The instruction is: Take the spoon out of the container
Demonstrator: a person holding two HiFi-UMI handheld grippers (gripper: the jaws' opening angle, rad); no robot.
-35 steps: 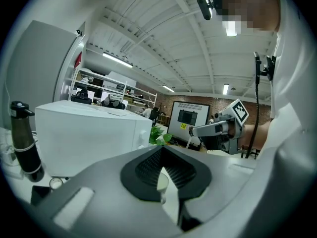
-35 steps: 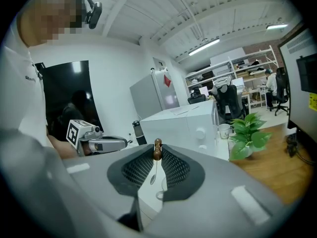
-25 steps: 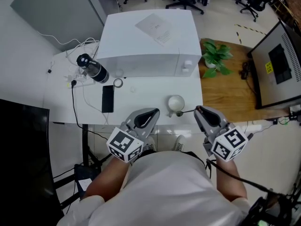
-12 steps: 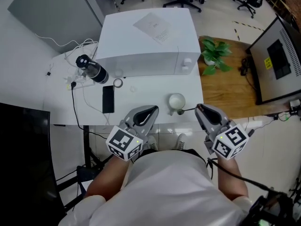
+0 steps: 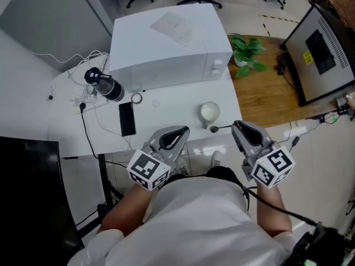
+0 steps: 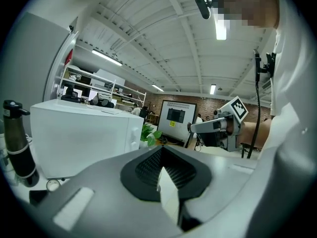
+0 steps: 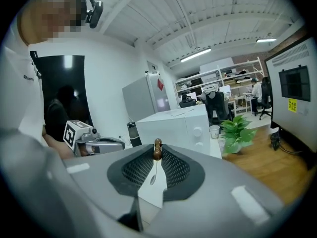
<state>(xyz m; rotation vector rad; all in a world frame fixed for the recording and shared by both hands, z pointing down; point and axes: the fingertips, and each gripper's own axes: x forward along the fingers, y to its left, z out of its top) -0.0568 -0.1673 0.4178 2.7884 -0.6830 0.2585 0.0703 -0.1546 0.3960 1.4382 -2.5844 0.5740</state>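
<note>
Head view, right side: the right gripper (image 5: pixel 235 127) has its jaws closed on the end of the spoon (image 5: pixel 223 128). The right gripper view confirms this, showing the brown knob of the handle pinched at the jaw tips and the thin shaft sloping down and away from them. The left gripper (image 5: pixel 178 131) is closed with nothing between its jaws, per its own view.

Position of the spoon: just off the container (image 5: pixel 209 112), on the side facing the person and slightly to the container's right. Its long axis runs roughly crosswise, from the right gripper's tips leftward. The far end shows as a dark spot just short of the container's near rim. No part of it overlaps the container's opening.

Judgement: the spoon is out of the container, or all but. Whether its far end rests on the table (image 5: pixel 166 112) or hangs above it cannot be determined.

Governing relation: the container lies ahead and left of the right gripper's tips, and the spoon points toward it. The next move should carry the spoon away to the container's right or near side, with the far end kept off the rim. The left gripper stands at the container's near left, farther off.

Risk: the hold is at the very end of a thin handle, so the spoon may pivot.
</note>
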